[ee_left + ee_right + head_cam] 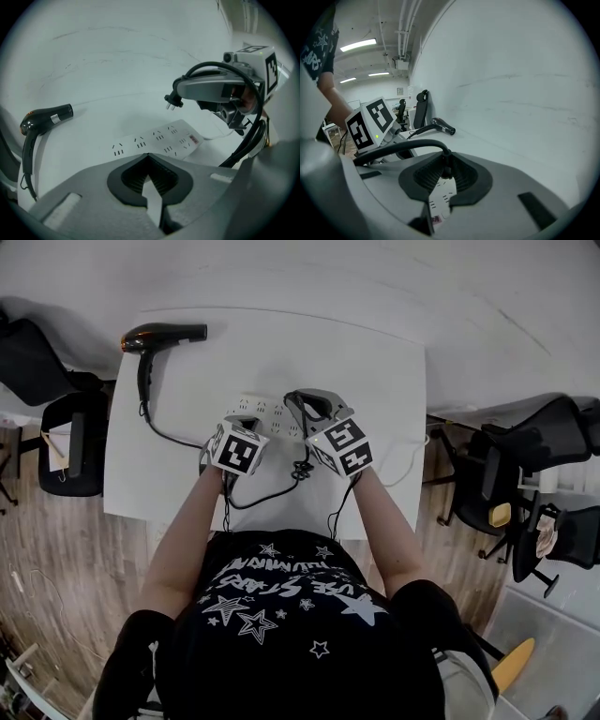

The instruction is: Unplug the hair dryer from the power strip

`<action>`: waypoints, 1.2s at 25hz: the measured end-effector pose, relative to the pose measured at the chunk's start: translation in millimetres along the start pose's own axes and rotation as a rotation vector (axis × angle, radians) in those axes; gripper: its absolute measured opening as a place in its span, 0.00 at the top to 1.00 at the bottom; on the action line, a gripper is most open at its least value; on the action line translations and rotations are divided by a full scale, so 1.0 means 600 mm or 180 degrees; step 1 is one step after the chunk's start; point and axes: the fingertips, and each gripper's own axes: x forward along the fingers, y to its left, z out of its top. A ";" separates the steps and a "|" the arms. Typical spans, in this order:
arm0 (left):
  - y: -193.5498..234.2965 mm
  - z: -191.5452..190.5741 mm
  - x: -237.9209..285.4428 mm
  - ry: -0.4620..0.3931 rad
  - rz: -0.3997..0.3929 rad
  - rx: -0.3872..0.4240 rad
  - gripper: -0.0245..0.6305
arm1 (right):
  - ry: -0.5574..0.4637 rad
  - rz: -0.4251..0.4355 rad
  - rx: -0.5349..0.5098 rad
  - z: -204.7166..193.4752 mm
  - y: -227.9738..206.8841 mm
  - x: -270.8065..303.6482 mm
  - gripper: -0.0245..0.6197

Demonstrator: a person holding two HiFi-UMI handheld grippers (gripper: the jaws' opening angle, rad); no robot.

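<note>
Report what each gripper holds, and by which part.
Right gripper holds the dryer's plug by its body, prongs clear of the strip. Left gripper holds nothing; its fingers are together.

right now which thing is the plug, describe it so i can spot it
On the white table, find the white power strip. Just above it the right gripper holds a black plug, its prongs bare and out of every socket, a black cable looping back from it.

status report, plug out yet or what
Left gripper shut, tips by the power strip. Right gripper shut on the plug. Plug out, prongs bare above the strip. Hair dryer far left, nothing in the way.
</note>
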 end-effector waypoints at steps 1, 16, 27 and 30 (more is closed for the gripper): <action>0.000 0.000 0.000 -0.0003 -0.0004 0.0006 0.95 | 0.0007 -0.0016 0.0021 -0.001 0.000 -0.002 0.87; 0.000 -0.005 -0.006 -0.0187 0.0077 0.0449 0.95 | 0.0068 -0.0610 0.0234 0.000 0.036 -0.061 0.87; -0.003 -0.005 -0.007 -0.0389 0.0006 0.0788 0.95 | 0.0071 -0.1105 0.0571 -0.025 0.098 -0.122 0.87; -0.007 -0.006 -0.009 -0.0489 0.0099 0.0934 0.95 | 0.0070 -0.1197 0.0597 -0.030 0.108 -0.130 0.87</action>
